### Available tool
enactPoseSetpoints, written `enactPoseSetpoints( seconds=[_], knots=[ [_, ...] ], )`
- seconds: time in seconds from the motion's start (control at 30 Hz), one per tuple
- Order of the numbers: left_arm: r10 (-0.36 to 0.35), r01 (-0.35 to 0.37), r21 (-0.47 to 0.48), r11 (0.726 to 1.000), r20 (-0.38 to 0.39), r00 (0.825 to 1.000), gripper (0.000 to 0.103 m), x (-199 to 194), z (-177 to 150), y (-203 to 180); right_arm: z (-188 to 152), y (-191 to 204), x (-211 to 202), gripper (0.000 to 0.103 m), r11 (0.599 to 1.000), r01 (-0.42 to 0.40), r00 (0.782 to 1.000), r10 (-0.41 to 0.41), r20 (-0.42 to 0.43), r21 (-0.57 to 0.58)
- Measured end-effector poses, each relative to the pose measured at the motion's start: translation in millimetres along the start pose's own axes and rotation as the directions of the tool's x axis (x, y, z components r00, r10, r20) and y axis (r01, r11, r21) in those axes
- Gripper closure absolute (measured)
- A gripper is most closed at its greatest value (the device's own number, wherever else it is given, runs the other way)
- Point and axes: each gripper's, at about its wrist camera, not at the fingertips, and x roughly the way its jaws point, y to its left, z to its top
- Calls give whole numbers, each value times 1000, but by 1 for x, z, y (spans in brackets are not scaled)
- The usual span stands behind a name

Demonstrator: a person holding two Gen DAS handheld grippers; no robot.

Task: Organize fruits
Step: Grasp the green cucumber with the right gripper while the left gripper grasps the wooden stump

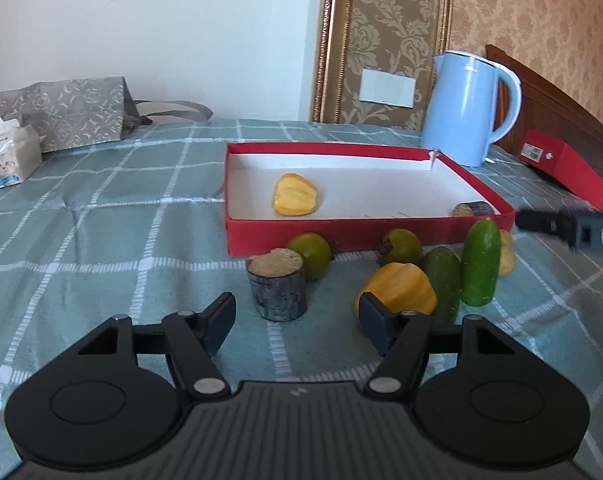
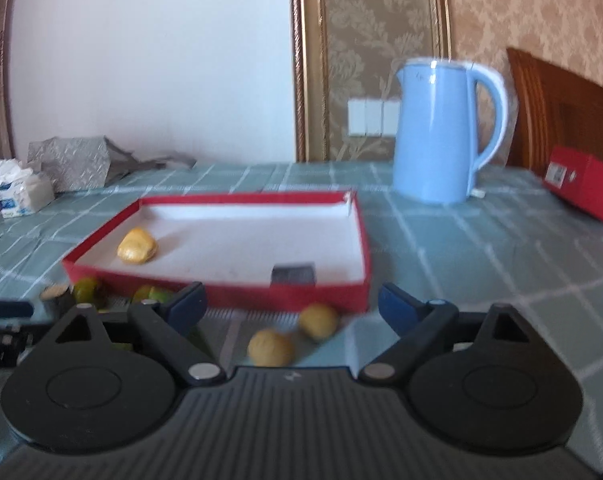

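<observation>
A red tray (image 1: 341,236) with a white floor holds a yellow fruit piece (image 1: 294,195) and a dark cane stub (image 1: 471,209) in its near right corner. In front of it lie another cane stub (image 1: 277,286), two round green fruits (image 1: 311,250), a yellow piece (image 1: 399,288), an upright cucumber (image 1: 480,264) and a darker green fruit (image 1: 443,280). My left gripper (image 1: 297,316) is open just short of the near stub, touching nothing. My right gripper (image 2: 292,300) is open and empty above two small yellow round fruits (image 2: 319,320) before the tray (image 2: 241,296).
A blue kettle (image 1: 465,108) stands behind the tray's far right corner, with a red box (image 1: 565,164) to its right. A tissue pack (image 1: 9,156) and a patterned paper bag (image 1: 69,116) sit at the far left. A checked green cloth (image 1: 101,240) covers the table.
</observation>
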Motion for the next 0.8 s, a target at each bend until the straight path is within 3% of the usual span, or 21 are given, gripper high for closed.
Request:
enactPoseSetpoints(
  seconds=[0.2,0.4,0.8],
  knots=[
    [32,-33,-35,999,-28,999,36,8,3,5,-10,5,2,17,999,-30,999,31,-21,11],
    [39,-43,-79,996,-56,998,36,18,8,9,-12,15,-2,17,999,-36,999,36,11,-22],
    [57,-58,-26,998,-44,997,36,28,15,-6,-15,17,-1,17,998,-59,998,60,37,-21]
  ],
)
